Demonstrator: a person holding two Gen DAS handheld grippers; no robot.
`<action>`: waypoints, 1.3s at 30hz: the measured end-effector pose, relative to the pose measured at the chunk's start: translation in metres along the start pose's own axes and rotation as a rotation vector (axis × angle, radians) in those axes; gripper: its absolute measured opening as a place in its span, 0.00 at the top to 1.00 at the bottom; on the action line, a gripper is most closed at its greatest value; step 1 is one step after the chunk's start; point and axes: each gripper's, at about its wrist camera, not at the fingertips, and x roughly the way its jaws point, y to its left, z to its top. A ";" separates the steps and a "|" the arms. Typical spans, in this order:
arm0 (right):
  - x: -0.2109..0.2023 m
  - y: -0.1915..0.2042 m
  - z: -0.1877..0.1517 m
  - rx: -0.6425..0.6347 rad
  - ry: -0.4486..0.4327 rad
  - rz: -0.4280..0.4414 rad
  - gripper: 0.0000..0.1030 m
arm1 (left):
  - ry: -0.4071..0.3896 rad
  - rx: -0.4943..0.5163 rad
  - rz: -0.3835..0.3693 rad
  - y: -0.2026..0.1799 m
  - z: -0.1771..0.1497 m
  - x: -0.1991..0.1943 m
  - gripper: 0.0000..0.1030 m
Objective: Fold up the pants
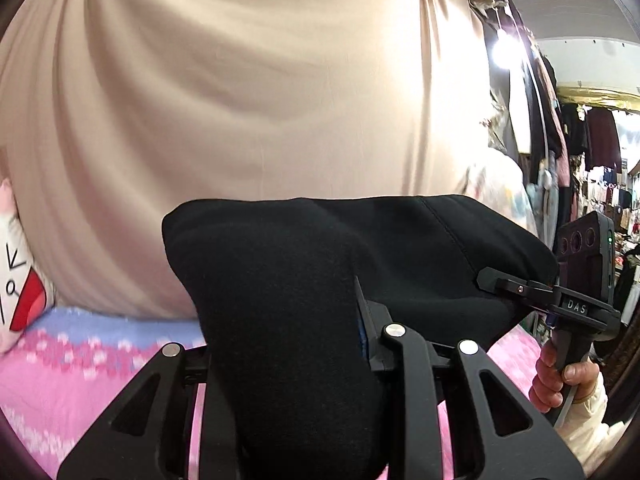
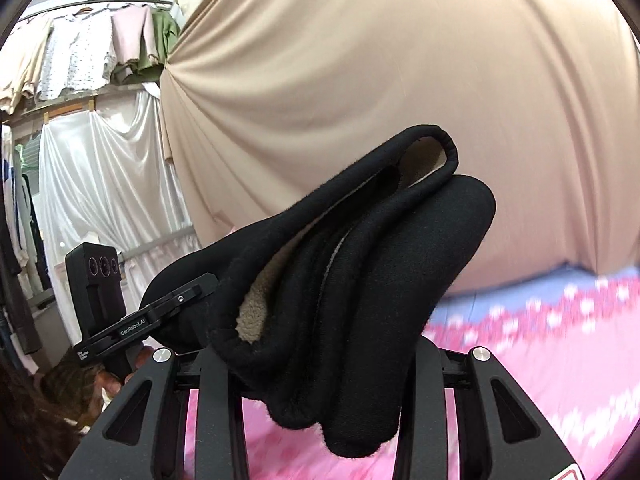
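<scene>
Two grippers of mine are clamped on one pair of black pants (image 1: 280,288), which hangs in the air between them, above the pink and blue patterned bedspread (image 1: 80,364). Nearest in the left wrist view, my left gripper (image 1: 296,360) has its fingers closed tight on a thick bunch of the black fabric, which drapes down over them and hides the tips. In the right wrist view, my right gripper (image 2: 320,380) pinches several folded layers, with a beige fleecy lining (image 2: 256,304) showing inside the hem. Each camera sees the other gripper further out: the right one (image 1: 520,288) bites the far end of the cloth, held by a hand (image 1: 560,380) in a cream sleeve. Beyond the pants, a beige curtain (image 1: 248,80) fills the background, its foot meeting the far edge of the bedspread. A cartoon-print pillow (image 1: 16,264) sits at the left edge. Past the curtain hang racks of clothes (image 2: 88,48)
</scene>
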 end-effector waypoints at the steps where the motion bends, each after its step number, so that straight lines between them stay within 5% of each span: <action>1: 0.007 -0.006 0.006 -0.001 -0.009 -0.002 0.67 | -0.015 0.007 0.008 0.002 0.003 0.008 0.74; 11: 0.089 -0.090 0.017 0.036 -0.009 -0.035 0.67 | -0.021 0.032 0.090 0.028 0.001 0.108 0.74; 22: 0.178 -0.208 -0.043 0.232 0.154 -0.107 0.67 | 0.223 -0.018 0.123 0.072 -0.081 0.237 0.74; 32: 0.223 -0.264 -0.123 0.337 0.363 -0.178 0.67 | 0.397 -0.039 0.134 0.095 -0.159 0.281 0.73; 35: 0.224 -0.267 -0.130 0.345 0.389 -0.180 0.63 | 0.424 -0.027 0.135 0.094 -0.165 0.280 0.64; 37: 0.226 -0.274 -0.139 0.388 0.438 -0.185 0.50 | 0.477 -0.056 0.144 0.101 -0.174 0.286 0.53; 39: 0.220 -0.285 -0.149 0.495 0.498 -0.186 0.42 | 0.525 -0.120 0.154 0.115 -0.184 0.279 0.26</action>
